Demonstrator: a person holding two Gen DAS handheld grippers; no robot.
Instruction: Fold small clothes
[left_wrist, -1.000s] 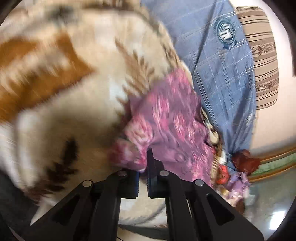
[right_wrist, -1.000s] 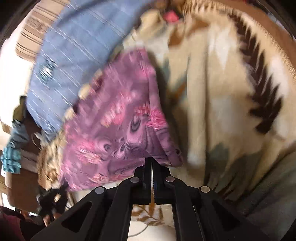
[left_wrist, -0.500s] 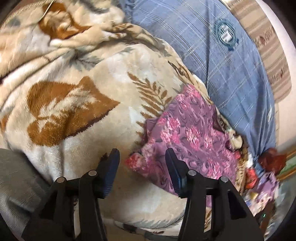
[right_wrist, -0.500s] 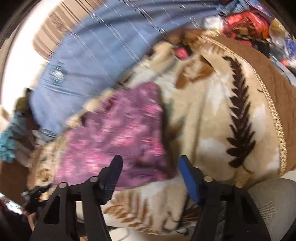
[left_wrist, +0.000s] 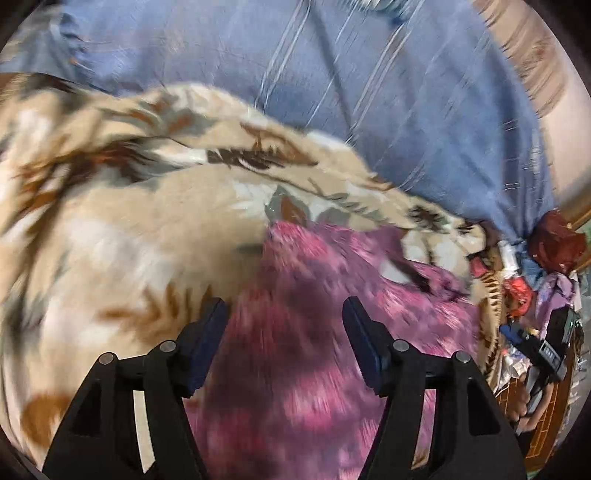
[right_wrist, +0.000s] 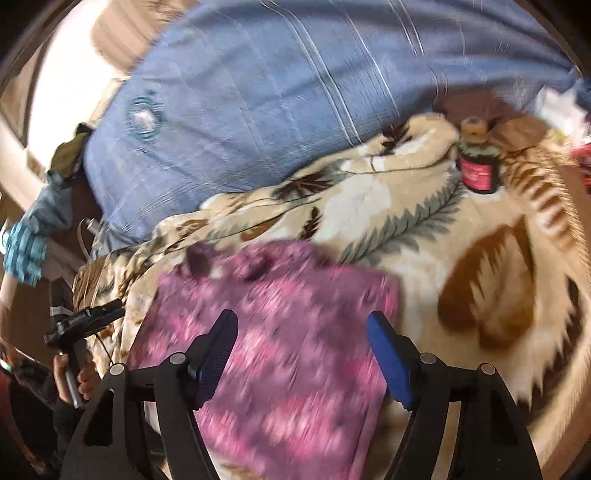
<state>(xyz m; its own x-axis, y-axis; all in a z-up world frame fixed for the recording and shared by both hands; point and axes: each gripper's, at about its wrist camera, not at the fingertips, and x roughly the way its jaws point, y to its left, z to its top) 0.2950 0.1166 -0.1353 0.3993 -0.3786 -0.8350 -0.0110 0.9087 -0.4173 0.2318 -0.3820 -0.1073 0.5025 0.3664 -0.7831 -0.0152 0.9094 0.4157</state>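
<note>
- In the left wrist view, a cream blanket (left_wrist: 122, 221) with brown and grey leaf prints fills the left side of the frame, blurred by motion.
- The left gripper (left_wrist: 284, 317) hangs over the near edge of a purple flowered garment (left_wrist: 314, 332), its jaws spread wide with nothing between them; whether the tips touch the cloth cannot be told.
- The garment lies on the blanket, from the middle of the frame toward the lower right.
- A blue striped pillow (left_wrist: 388, 92) lies behind the blanket, across the top of the frame.
- At the far right edge, a heap of red and lilac cloth (left_wrist: 554, 243) sits beyond the bedding.

- In the right wrist view, a hand holding a black device (right_wrist: 83, 325) shows at the lower left edge.
- The pillow (right_wrist: 277, 92) again spans the top.
- The right gripper (right_wrist: 303, 339) is over the garment (right_wrist: 288, 350), jaws wide apart and holding nothing; the cloth lies flat on the blanket (right_wrist: 388, 206) below.
- A small dark bottle (right_wrist: 478, 162) with a pink label lies on the blanket at upper right, well apart from the garment.
</note>
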